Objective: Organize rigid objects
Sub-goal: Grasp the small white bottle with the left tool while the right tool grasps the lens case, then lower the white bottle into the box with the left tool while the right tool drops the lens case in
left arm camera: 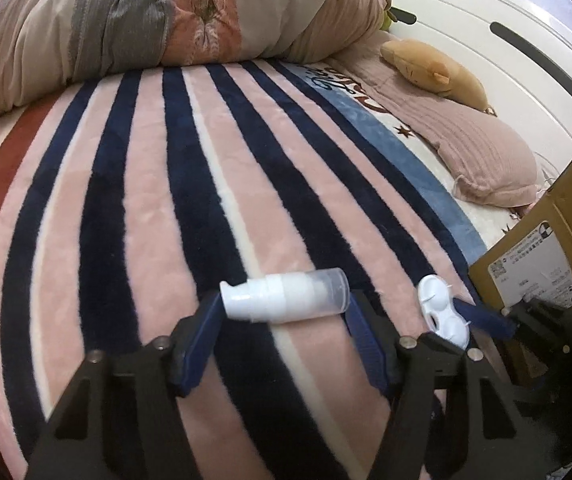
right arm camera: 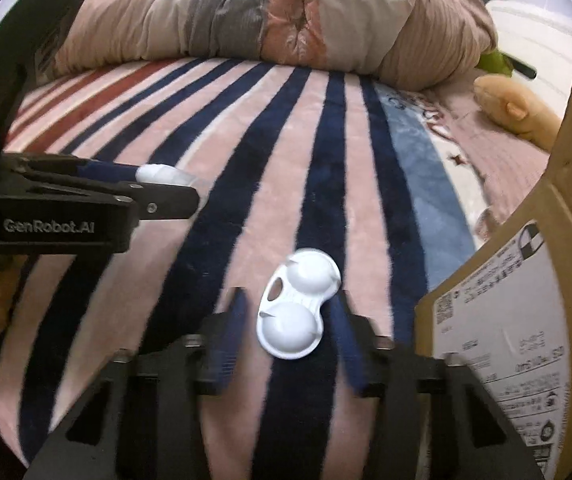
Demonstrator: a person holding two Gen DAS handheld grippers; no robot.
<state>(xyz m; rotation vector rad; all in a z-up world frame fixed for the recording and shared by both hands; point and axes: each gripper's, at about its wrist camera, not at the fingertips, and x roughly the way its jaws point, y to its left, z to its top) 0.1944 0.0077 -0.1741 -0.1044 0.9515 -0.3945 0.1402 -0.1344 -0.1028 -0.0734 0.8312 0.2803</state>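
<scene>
Landmark: brown cardboard box with white shipping label (right arm camera: 533, 264), standing on the bed's striped pink-and-navy fleece blanket (left arm camera: 146, 208).
Left hand-held gripper (left arm camera: 284, 304): spread, fingers flanking the white plastic pump bottle with clear cap (left arm camera: 286, 296), which lies on its side well left of the box.
Right hand-held gripper (right arm camera: 289, 316): spread around the white two-domed plastic case (right arm camera: 295, 304), just left of the box.
Surroundings: folded quilt (left arm camera: 158, 16) beyond the box; tan plush toy (left arm camera: 435, 70) on pink pillow (left arm camera: 481, 148).

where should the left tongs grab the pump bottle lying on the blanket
Across its clear round body, not the stepped pump head. The pump bottle lies sideways between the open left tongs, so come from above and turn them to close across its width.
</scene>
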